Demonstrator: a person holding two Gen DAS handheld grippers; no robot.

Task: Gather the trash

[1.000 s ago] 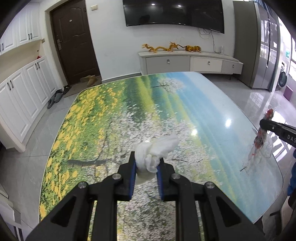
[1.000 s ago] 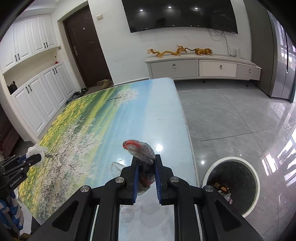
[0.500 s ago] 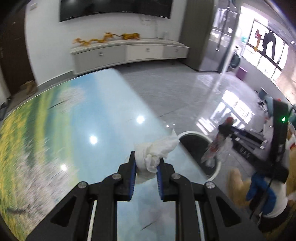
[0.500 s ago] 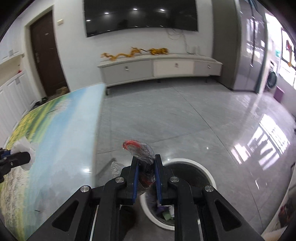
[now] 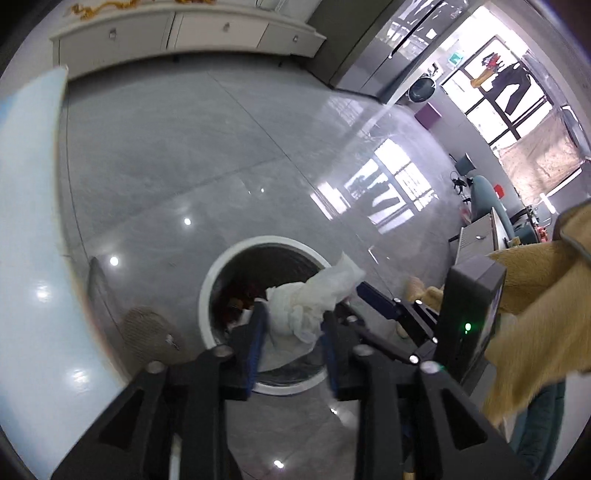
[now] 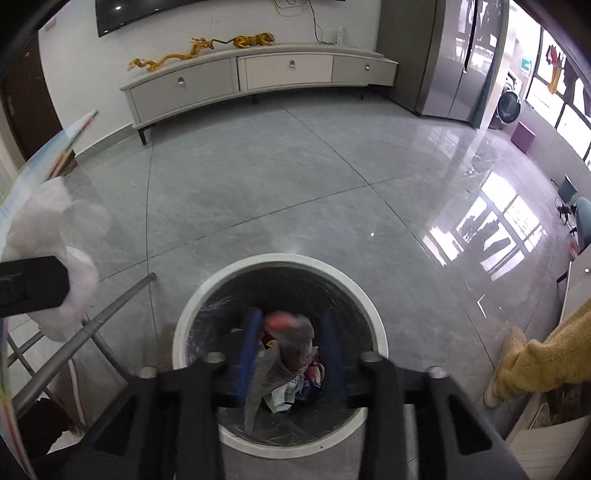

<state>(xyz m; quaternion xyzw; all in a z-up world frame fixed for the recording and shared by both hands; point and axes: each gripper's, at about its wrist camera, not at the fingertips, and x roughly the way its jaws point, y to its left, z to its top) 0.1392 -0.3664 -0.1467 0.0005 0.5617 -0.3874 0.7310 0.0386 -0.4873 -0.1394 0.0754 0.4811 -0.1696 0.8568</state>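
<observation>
Right wrist view: the right tongs (image 6: 291, 343) have just been spread above the trash bin (image 6: 192, 306), and a plastic wrapper (image 6: 284, 354) is released between them. The left tongs (image 5: 293, 332) have likewise been opening around a crumpled tissue (image 5: 310, 299); only the drop is left.

A long low cabinet (image 6: 258, 75) is set against the white wall, with golden dragon figures (image 6: 192, 51) laid on top. A television (image 6: 122, 14) is mounted above. A steel fridge (image 6: 458, 59) is seen right of it, and a purple box (image 6: 524, 136) on the glossy grey floor (image 6: 295, 184).
</observation>
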